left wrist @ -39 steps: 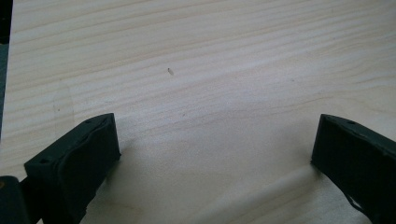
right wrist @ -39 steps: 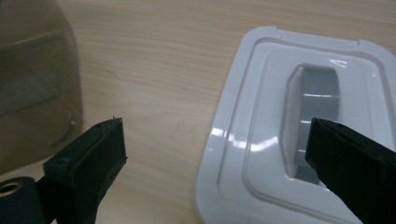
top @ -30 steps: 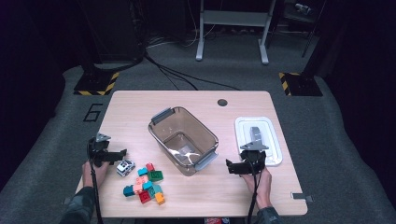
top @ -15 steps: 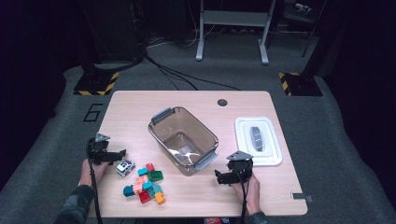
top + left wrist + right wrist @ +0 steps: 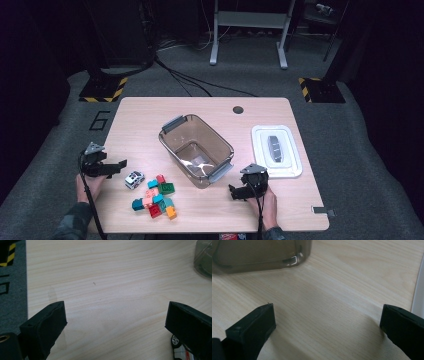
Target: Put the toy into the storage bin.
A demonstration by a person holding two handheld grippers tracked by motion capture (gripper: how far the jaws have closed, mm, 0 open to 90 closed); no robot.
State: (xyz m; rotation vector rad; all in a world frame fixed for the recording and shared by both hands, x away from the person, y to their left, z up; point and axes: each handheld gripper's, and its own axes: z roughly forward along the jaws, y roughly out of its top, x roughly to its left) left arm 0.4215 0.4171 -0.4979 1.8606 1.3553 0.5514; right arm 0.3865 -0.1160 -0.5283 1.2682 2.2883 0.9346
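Note:
A clear smoky plastic bin point(image 5: 196, 150) stands empty in the middle of the wooden table point(image 5: 150, 120). Its white lid point(image 5: 276, 150) lies flat to the right. Near the front left are a small white toy car point(image 5: 134, 179) and a pile of coloured bricks point(image 5: 157, 197). My left gripper point(image 5: 119, 167) is just left of the car, open, with bare wood between the jaws point(image 5: 116, 317); the car point(image 5: 178, 350) peeks past the right jaw. My right gripper point(image 5: 233, 192) is open in front of the bin's near corner, holding nothing point(image 5: 327, 315). The bin point(image 5: 259, 255) is just ahead of it.
The lid's white edge point(image 5: 418, 290) runs along the right side of the right gripper view. A round cable hole point(image 5: 238, 109) sits near the table's far edge. Bare wood lies left of the bin and along the front right. Dark floor with cables surrounds the table.
My right gripper has moved left and toward the front edge, from beside the lid to the bin's near corner. The left gripper has barely moved.

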